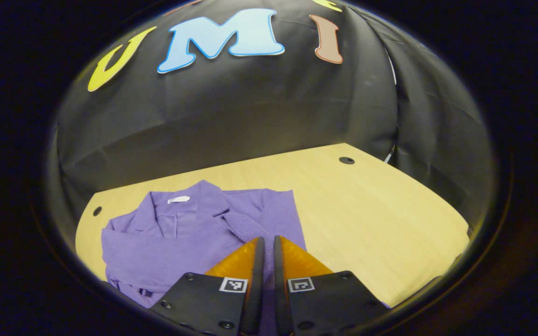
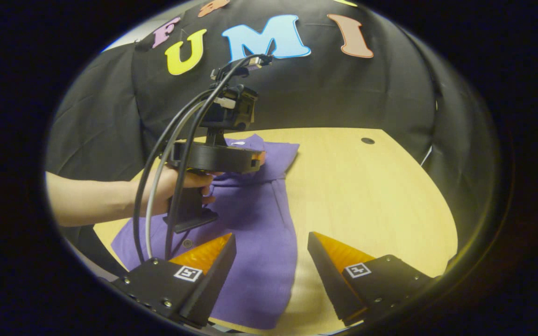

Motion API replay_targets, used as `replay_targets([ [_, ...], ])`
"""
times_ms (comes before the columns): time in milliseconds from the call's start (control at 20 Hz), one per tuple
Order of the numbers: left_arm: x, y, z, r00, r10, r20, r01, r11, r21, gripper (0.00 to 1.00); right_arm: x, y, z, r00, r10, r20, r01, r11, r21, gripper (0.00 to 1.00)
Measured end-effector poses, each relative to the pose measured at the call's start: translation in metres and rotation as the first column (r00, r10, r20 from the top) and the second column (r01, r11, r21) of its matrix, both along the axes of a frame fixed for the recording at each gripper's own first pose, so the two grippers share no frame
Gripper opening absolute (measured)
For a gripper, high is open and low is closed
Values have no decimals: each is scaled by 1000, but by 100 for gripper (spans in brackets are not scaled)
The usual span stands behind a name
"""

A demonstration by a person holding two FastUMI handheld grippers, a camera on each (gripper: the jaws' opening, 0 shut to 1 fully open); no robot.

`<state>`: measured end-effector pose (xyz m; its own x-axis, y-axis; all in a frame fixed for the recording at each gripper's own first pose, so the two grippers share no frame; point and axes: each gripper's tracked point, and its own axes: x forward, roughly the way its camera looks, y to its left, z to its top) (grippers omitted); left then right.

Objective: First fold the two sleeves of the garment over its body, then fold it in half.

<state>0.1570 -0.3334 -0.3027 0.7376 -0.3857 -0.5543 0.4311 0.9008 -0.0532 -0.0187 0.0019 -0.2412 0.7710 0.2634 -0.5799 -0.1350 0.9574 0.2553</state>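
Garment (image 1: 194, 233): purple collared top, lies flat on the light wood surface (image 1: 367, 205), toward its left half and near front edge; collar w/ white tag points to the back edge. In right gripper view the same garment (image 2: 259, 224) reads as a fairly narrow strip running front-to-back, right side edge straight.

Progress, judged: at least one sleeve looks already folded in. Left gripper view shows a ribbed band of fabric (image 1: 245, 224) lying diagonally across the chest from the collar area toward the claw tips. Whether both sleeves are in, can't tell; left side of garment looks bunched, and near-left part is hidden behind the hand (image 2: 175, 191) and its device. Half-fold not yet done: collar and hem sit at opposite ends, body at full length.

Left claw (image 1: 269, 245): clenched, fingers almost touching, tips over the garment's right-centre. Can't tell if cloth is pinched between them.

Right claw (image 2: 271, 242): released, fingers wide apart, hovering over the garment's near right edge, grasping nothing.

Left to do: confirm/finish sleeves, flatten left side, then fold in half.
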Motion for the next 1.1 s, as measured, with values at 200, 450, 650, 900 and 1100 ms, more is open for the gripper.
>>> replay_targets([
  [200,-10,-1,22,1000,-21,12,22,996,-84,44,-4,-2,7,998,-58,12,59,998,-12,95],
  [450,-36,35,54,999,-13,41,18,992,-127,93,-18,27,9,998,-62,-3,62,998,-22,95],
  [650,-70,93,79,997,17,72,-6,988,-157,94,-31,61,15,996,-93,-14,93,996,14,95],
  [900,-130,180,90,992,43,121,-26,989,-142,93,-58,81,23,990,-139,-12,139,990,-3,95],
  [1100,-186,241,75,995,49,90,-37,990,-133,94,-86,91,21,977,-206,-51,205,979,-16,95],
])
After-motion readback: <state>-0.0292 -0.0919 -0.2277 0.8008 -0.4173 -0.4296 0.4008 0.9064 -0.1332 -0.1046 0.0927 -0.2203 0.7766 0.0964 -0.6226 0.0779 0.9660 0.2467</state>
